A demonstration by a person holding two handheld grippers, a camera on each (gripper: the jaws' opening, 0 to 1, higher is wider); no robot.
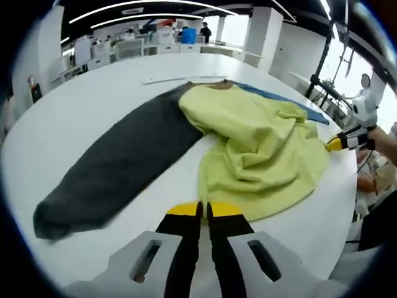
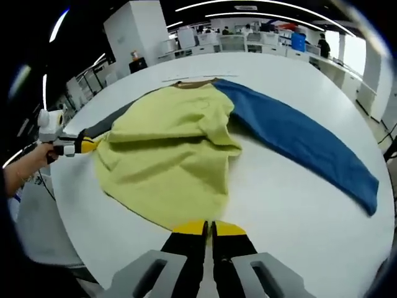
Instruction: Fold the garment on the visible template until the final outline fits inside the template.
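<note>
Left gripper view: our left gripper [image 1: 203, 211], fingers [image 1: 183, 210] pressed together on nothing, sits just short of the yellow garment [image 1: 260, 149] on the counter [image 1: 80, 105]. Its blue sleeve [image 1: 291, 102] is mostly hidden. Right gripper [image 2: 209, 228] likewise closed, empty.

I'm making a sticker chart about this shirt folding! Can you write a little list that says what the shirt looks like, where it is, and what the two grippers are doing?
garment: yellow-green body, crumpled, partly folded over itself
sleeves: dark grey sleeve and blue sleeve, both spread out flat
collar: brown, at the far end
surface: white table
left gripper: jaws closed together, by the garment's near hem
right gripper: jaws closed together, by the near hem
folding: not finished
</note>
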